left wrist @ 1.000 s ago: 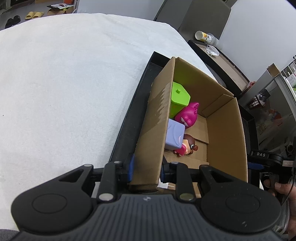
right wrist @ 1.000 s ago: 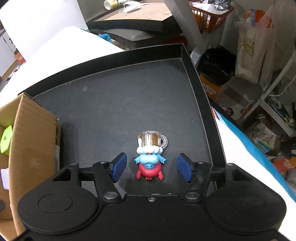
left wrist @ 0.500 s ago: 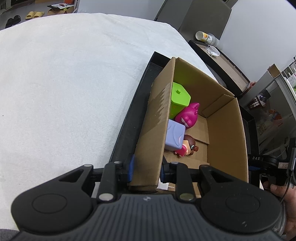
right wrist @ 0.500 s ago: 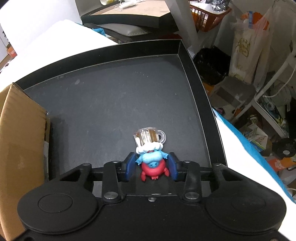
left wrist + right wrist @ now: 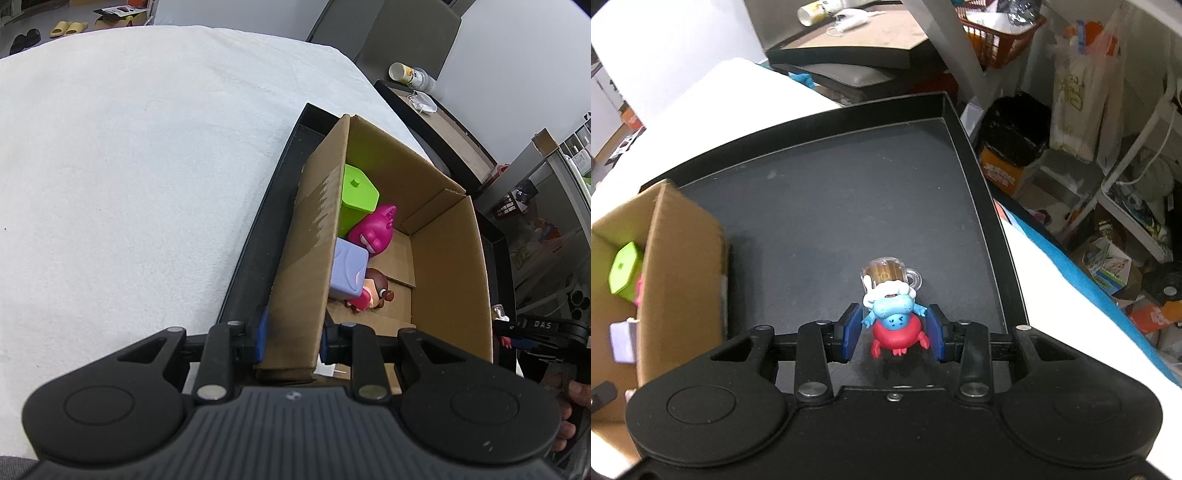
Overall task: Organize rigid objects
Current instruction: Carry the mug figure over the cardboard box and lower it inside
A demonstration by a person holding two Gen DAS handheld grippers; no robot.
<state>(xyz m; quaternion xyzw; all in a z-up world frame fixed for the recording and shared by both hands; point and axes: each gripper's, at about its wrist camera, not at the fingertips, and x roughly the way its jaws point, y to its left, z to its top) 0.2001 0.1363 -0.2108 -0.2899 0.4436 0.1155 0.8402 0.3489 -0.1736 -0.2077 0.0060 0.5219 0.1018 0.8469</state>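
A small blue and red toy figure (image 5: 893,320) with a clear beer mug on its head sits between the blue pads of my right gripper (image 5: 892,334), which is shut on it just above the black tray (image 5: 820,206). My left gripper (image 5: 291,338) is shut on the near wall of the cardboard box (image 5: 306,258). Inside the box lie a green block (image 5: 356,194), a magenta toy (image 5: 373,230), a lilac block (image 5: 349,271) and a brown-haired figure (image 5: 371,291). The box (image 5: 679,266) also stands at the left of the right wrist view.
The tray lies on a white cloth-covered table (image 5: 129,166). A dark side table (image 5: 846,48) with a cup stands beyond it. Bags, a basket and a white rack (image 5: 1108,129) crowd the floor to the right. A person's hand (image 5: 570,410) shows at the lower right.
My right gripper closed on the toy figure and lifted it a little off the tray, nearer the box. The left gripper kept its hold on the box wall.
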